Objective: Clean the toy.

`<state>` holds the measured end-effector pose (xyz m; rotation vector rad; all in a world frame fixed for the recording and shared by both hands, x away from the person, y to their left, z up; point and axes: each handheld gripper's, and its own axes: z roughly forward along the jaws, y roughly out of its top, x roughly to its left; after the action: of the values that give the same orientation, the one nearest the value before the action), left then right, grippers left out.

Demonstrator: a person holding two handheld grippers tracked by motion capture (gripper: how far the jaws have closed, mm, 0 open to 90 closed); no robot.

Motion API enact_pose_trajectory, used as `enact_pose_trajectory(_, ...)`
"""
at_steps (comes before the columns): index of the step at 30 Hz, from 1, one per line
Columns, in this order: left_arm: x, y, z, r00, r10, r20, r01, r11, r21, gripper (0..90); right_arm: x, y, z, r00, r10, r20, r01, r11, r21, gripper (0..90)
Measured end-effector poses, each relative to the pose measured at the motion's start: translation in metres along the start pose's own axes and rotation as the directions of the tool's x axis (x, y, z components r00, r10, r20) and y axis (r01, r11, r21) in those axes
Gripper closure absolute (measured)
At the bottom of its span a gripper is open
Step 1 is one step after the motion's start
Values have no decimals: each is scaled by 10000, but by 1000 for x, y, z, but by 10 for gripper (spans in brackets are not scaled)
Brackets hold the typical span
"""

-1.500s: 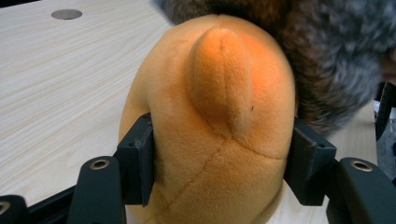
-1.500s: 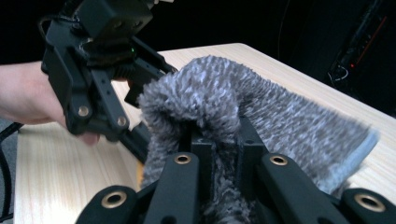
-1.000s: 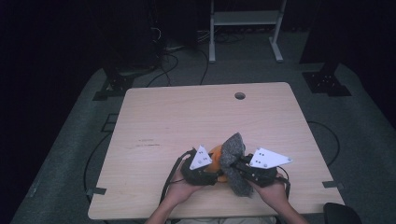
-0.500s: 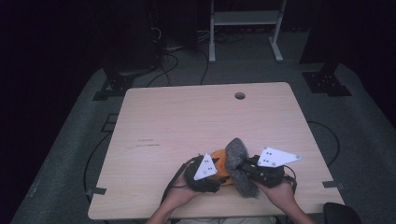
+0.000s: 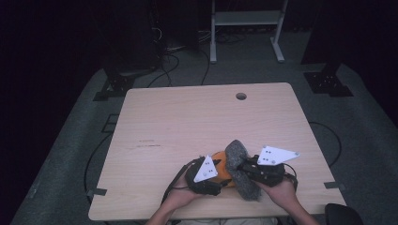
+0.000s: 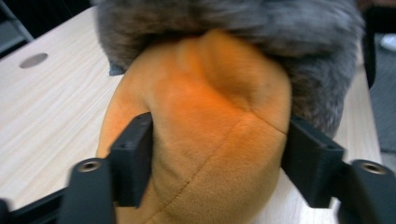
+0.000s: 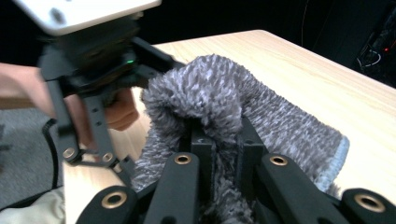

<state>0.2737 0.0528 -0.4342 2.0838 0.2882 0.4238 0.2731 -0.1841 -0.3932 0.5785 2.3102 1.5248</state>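
An orange plush piece (image 5: pixel 219 161) with a grey furry cover (image 5: pixel 236 154) sits between both grippers near the table's front edge. The left gripper (image 5: pixel 224 174) is shut on the orange plush (image 6: pixel 210 130), one black finger (image 6: pixel 133 158) pressed into each side, and the grey fur (image 6: pixel 224 18) lies over its far end. The right gripper (image 5: pixel 244 168) comes in from the right. In the right gripper view its jaws (image 7: pixel 223 144) stand close together and pinch a fold of the grey fur (image 7: pixel 219 88). The left gripper (image 7: pixel 93 60) and the hand holding it (image 7: pixel 119 109) show just behind.
The light wooden table (image 5: pixel 187 117) has a round cable hole (image 5: pixel 241 96) near its far edge. Dark floor with cables and stand feet surrounds it, and a white rack (image 5: pixel 244 18) stands beyond. The table's front edge runs right below the hands.
The grey fur's upper end has gone from a pointed flap to a rounder fold. Both hands have hardly shifted, and both grips hold.
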Motion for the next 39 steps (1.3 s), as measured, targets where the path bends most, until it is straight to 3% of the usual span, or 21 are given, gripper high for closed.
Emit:
enact_pose_trajectory(2, 0, -2, -2, 9999, 54, 103, -54, 10000, -26, 393, -6, 0, 1, 9998, 190, 67, -191, 9998, 44, 812)
enact_pose_trajectory(5, -1, -3, -2, 9994, 330, 126, -329, 9995, -15, 398, -22, -5, -3, 9966, 523, 637, -537, 9984, 202, 812)
enact_pose_trajectory(10, 0, -3, -1, 9997, 128, 216, -125, 9998, -164, 396, -38, -28, -18, 9871, 1110, 1151, -1183, 9913, 584, 812)
enact_pose_trajectory(12, 0, -1, 2, 9994, 167, 294, -163, 9998, -140, 397, -35, -31, -23, 9870, 1280, 968, -1334, 9897, 513, 812)
enact_pose_trajectory(14, -2, 1, 5, 9992, 220, 329, -216, 9997, -118, 400, -28, -27, -24, 9915, 1221, 459, -1238, 9916, 368, 812)
enact_pose_trajectory(17, -5, 2, 6, 9986, 464, 245, -465, 9989, 27, 407, -12, -10, -14, 9975, 673, -213, -671, 9977, 106, 812)
enact_pose_trajectory(19, -1, -1, 2, 9997, 131, 230, -129, 9999, -94, 418, -9, -1, -6, 9993, 340, -157, -338, 9993, 158, 812)
enact_pose_trajectory(23, 5, -4, -2, 9998, -71, 188, 75, 9998, -194, 432, -28, -7, -2, 9966, 769, 302, -778, 9965, 289, 812)
enact_pose_trajectory(24, 5, -4, -3, 9997, -111, 210, 115, 9997, -217, 433, -34, -12, -4, 9934, 1070, 401, -1083, 9937, 304, 812)
enact_pose_trajectory(29, 11, -4, -5, 9985, -521, 139, 525, 9980, -347, 433, -43, -33, -20, 9841, 1567, 835, -1608, 9860, 446, 812)
enact_pose_trajectory(34, 19, -5, -7, 9904, -1379, 51, 1379, 9881, -675, 434, -40, -40, -28, 9829, 1717, 668, -1756, 9828, 577, 812)
enact_pose_trajectory(36, 19, -6, -6, 9918, -1274, 88, 1277, 9897, -641, 435, -37, -42, -27, 9837, 1690, 609, -1730, 9826, 673, 812)
enact_pose_trajectory(39, 15, -4, -5, 9944, -1047, 130, 1053, 9927, -581, 440, -33, -36, -23, 9850, 1655, 487, -1673, 9853, 339, 812)
